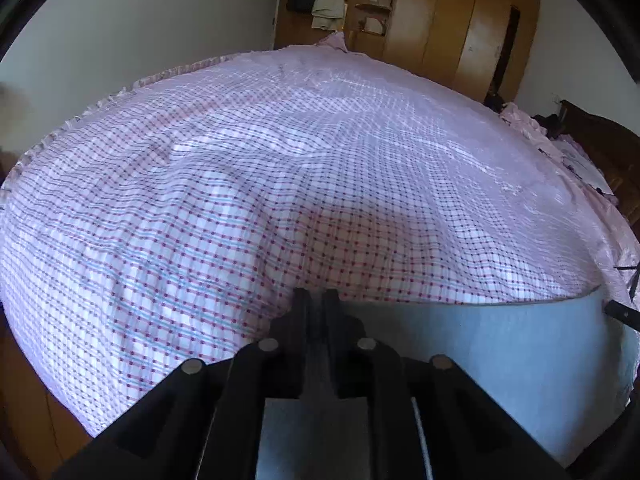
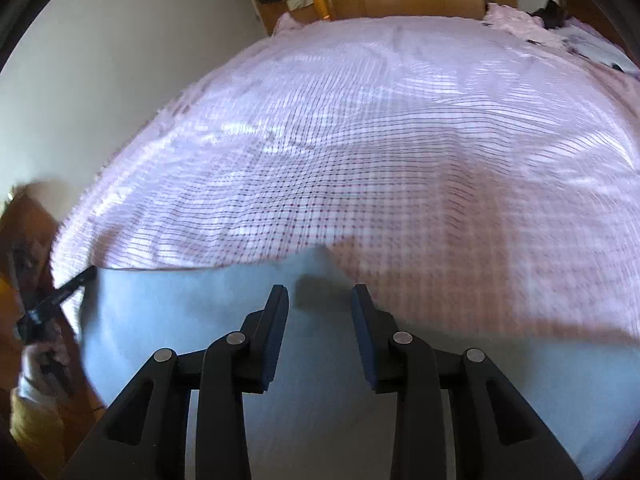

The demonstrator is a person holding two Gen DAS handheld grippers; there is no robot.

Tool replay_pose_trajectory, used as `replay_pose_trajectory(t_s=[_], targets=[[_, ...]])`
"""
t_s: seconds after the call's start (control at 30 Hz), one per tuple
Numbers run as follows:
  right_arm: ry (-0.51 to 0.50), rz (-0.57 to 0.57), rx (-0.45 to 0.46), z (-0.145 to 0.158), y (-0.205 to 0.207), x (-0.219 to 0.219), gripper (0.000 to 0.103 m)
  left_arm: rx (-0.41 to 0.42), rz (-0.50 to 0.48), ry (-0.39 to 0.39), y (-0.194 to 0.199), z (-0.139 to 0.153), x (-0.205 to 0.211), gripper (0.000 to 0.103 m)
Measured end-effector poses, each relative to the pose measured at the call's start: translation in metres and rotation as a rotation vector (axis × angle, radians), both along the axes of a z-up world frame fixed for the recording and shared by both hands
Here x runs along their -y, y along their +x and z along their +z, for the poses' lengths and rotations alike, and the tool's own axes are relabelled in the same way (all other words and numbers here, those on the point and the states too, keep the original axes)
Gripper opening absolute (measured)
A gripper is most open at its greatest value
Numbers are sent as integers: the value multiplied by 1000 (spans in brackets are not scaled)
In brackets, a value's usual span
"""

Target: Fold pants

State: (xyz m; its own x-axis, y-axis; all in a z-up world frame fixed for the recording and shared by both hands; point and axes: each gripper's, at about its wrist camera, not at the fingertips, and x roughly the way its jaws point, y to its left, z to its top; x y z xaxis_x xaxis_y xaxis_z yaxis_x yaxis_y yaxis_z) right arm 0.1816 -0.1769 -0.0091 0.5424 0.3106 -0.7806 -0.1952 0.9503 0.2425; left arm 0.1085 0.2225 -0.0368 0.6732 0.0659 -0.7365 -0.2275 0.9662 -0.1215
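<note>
The light grey-blue pants [image 1: 500, 352] lie flat on the checked bedspread [image 1: 280, 160] at the near edge of the bed. My left gripper [image 1: 316, 296] is shut on the pants' left edge, with cloth pinched between its fingers. In the right wrist view the pants [image 2: 180, 312] spread under and ahead of my right gripper [image 2: 320, 296], which is open and empty just above the cloth, near a raised corner [image 2: 316, 260]. The left gripper [image 2: 76, 280] shows at the pants' far left edge.
The pink checked bedspread [image 2: 400, 140] covers a wide bed beyond the pants. A wooden wardrobe [image 1: 440, 20] and hanging clothes [image 1: 328, 0] stand behind the bed. Crumpled bedding [image 1: 560, 140] lies at the far right. A white wall [image 1: 140, 20] runs along the left.
</note>
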Motion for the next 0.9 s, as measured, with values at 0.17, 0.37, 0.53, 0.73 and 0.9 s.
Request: replay_pose_trajectory(t_s=[0.17,0.37,0.53,0.73,0.9], targets=[[-67,-22,4,-26,28,-9,28,-11,45,71,-18,16,-10,16],[23,-74,16,-5,10,5,28,23,-2,-25,-58,42,-2,18],[-28,-50,34,10,-36,18,28,2,-53,-76,-73,34,27,19],[-91,-77,-18,-6,-79,32,28,-148,-31,-20,-70,-7,42,24],[-64,-105,-34,-31,-86,45,29,-179,-15,12,-67,-12,42,28]])
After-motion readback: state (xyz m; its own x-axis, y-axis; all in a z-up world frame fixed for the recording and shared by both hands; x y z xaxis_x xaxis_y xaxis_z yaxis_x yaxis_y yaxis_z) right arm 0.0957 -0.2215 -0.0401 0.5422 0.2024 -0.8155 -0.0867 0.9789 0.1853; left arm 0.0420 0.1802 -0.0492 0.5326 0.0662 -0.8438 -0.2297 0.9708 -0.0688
